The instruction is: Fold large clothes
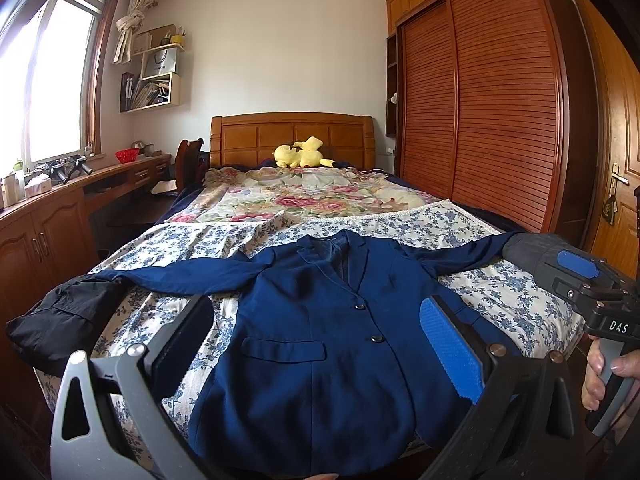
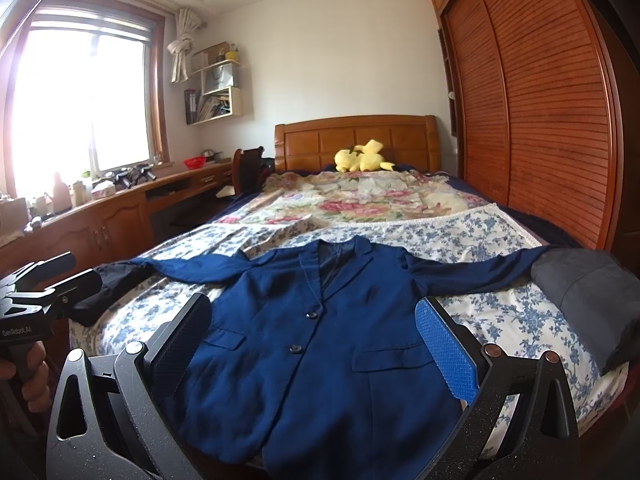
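Observation:
A navy blue blazer (image 1: 320,320) lies flat and face up on the bed, buttoned, collar away from me, both sleeves spread sideways; it also shows in the right wrist view (image 2: 312,344). Its black-lined cuffs hang off the bed's edges, one at the left (image 1: 60,320) and one at the right (image 2: 584,296). My left gripper (image 1: 316,320) is open and empty, held above the blazer's lower half. My right gripper (image 2: 312,328) is open and empty above the blazer's front. The right gripper's body shows at the right of the left wrist view (image 1: 600,304).
The bed has a blue floral sheet (image 1: 500,288), with a pink floral quilt (image 1: 304,196) and a yellow plush toy (image 1: 302,152) by the headboard. A wooden desk with cabinets (image 1: 52,216) runs along the left. A slatted wardrobe (image 1: 480,112) stands at the right.

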`<state>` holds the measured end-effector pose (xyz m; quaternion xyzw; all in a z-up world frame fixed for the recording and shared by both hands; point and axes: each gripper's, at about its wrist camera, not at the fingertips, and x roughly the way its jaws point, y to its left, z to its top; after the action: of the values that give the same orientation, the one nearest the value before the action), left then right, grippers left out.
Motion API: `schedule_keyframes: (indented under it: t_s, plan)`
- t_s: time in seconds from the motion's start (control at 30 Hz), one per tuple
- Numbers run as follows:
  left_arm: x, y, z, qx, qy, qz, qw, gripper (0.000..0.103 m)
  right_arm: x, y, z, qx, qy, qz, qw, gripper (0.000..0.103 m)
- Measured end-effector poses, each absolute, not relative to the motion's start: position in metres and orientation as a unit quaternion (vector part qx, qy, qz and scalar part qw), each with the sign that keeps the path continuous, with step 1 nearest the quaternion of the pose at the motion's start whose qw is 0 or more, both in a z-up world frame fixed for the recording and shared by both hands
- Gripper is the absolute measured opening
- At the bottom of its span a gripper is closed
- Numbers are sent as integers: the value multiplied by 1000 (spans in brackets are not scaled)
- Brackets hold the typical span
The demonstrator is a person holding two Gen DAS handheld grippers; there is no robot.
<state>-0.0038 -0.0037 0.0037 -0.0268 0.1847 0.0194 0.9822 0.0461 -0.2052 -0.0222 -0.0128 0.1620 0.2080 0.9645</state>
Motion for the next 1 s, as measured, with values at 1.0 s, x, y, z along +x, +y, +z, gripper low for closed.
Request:
schedule_keyframes:
  t_s: [1.0]
  plan:
    - [90,91,-104,-48,278,82,956,103,165,-153,-99,-37,230,255,938,103]
